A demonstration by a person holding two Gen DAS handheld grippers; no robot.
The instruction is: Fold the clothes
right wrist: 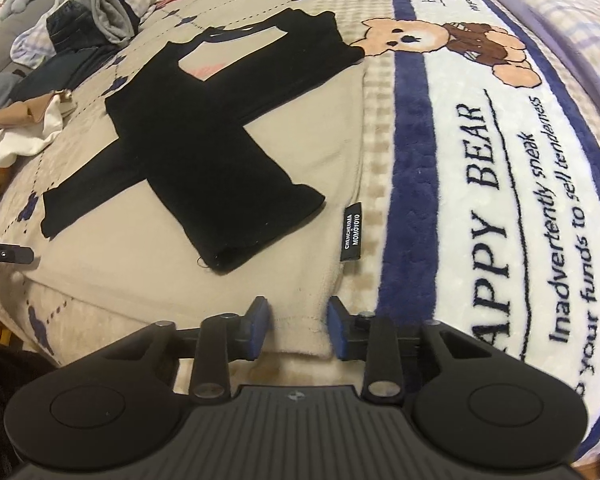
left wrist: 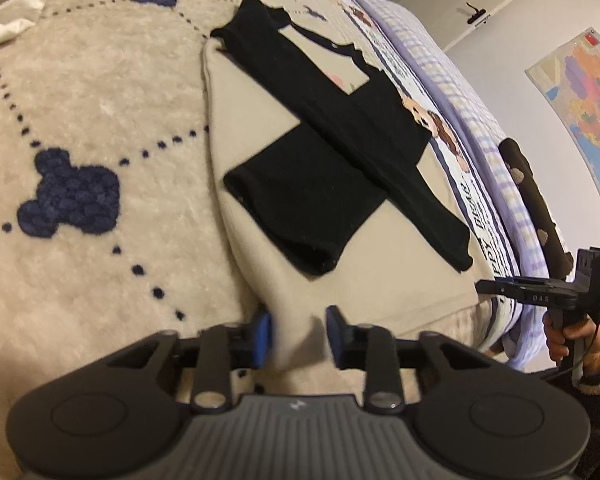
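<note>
Bed blanket (right wrist: 480,208) carries beige garment (right wrist: 140,280), hem between both grippers' fingers (right wrist: 260,328).

One sweatshirt (right wrist: 148,264) (beige, black-sleeved), two grippers (left wrist: 298,334)

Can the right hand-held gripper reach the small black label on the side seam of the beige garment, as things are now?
Probably yes. The black label lies just beyond the right hand-held gripper, with only flat beige garment between. But both pads already pinch the hem, so it must let go first.

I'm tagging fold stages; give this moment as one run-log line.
stage: hem grasp | garment: beige fleece top with black sleeves, sleeves crossed | left gripper: at hem corner | right gripper: at hem corner | surface: bear-print blanket
</note>
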